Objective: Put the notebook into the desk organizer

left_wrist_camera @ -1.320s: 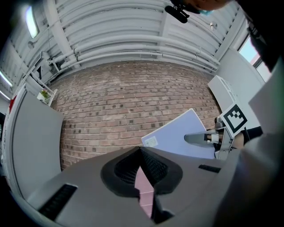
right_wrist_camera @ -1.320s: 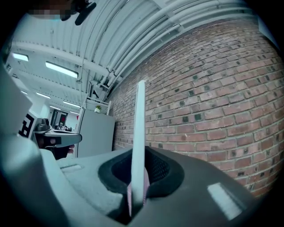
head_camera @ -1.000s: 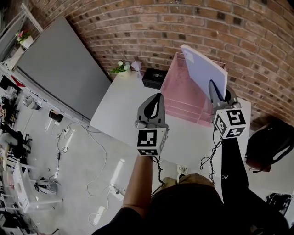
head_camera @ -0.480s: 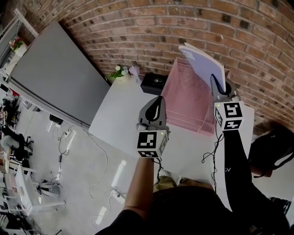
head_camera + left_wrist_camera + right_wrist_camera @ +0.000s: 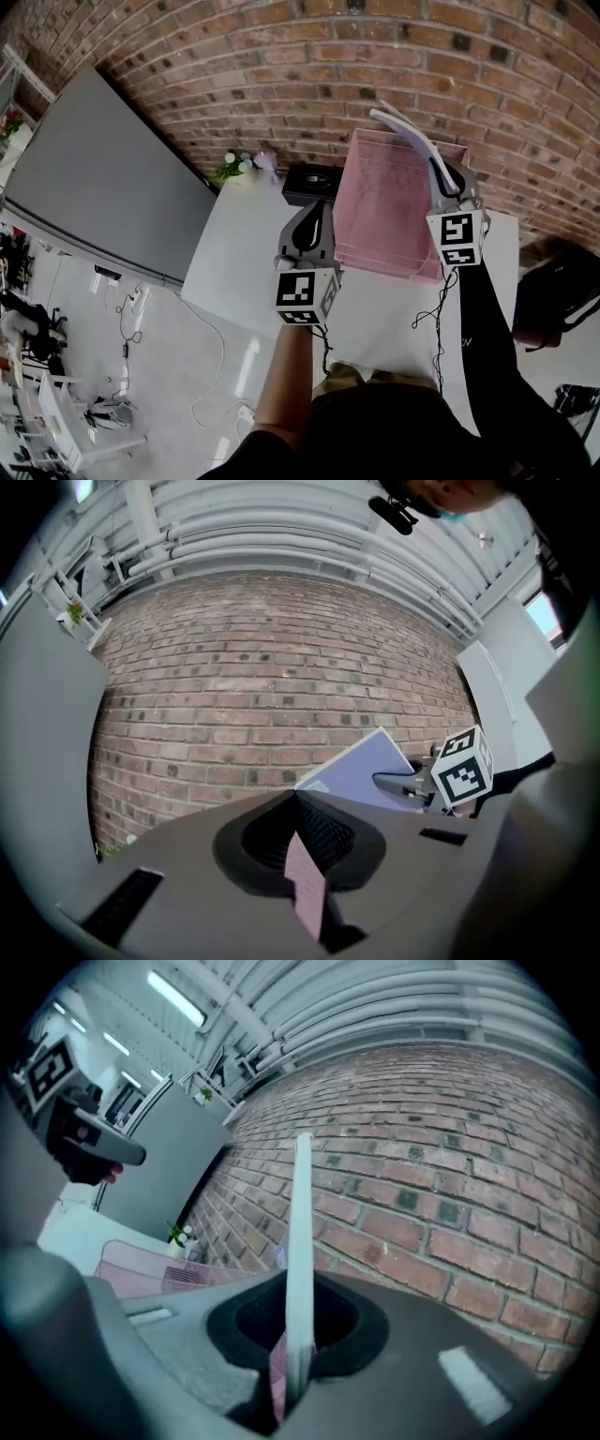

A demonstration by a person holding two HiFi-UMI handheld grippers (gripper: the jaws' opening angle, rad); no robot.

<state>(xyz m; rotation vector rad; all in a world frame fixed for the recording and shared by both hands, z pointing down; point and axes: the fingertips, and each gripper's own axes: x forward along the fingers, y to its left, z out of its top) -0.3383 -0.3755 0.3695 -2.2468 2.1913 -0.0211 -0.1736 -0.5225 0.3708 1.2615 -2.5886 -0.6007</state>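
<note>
Notebook edge-on over the desk organizer, clamped by its lower edge in our right hand-held gripper; left hand-held gripper closed on nothing. We judge the risks: thin pinch lets it swing, corner catches the mesh rim, desk organizer slides on tabletop

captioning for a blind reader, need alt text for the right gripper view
The right gripper has its jaws shut on a pale notebook, seen edge-on and upright before a brick wall. At lower left, a pink mesh desk organizer sits on a white table.
</note>
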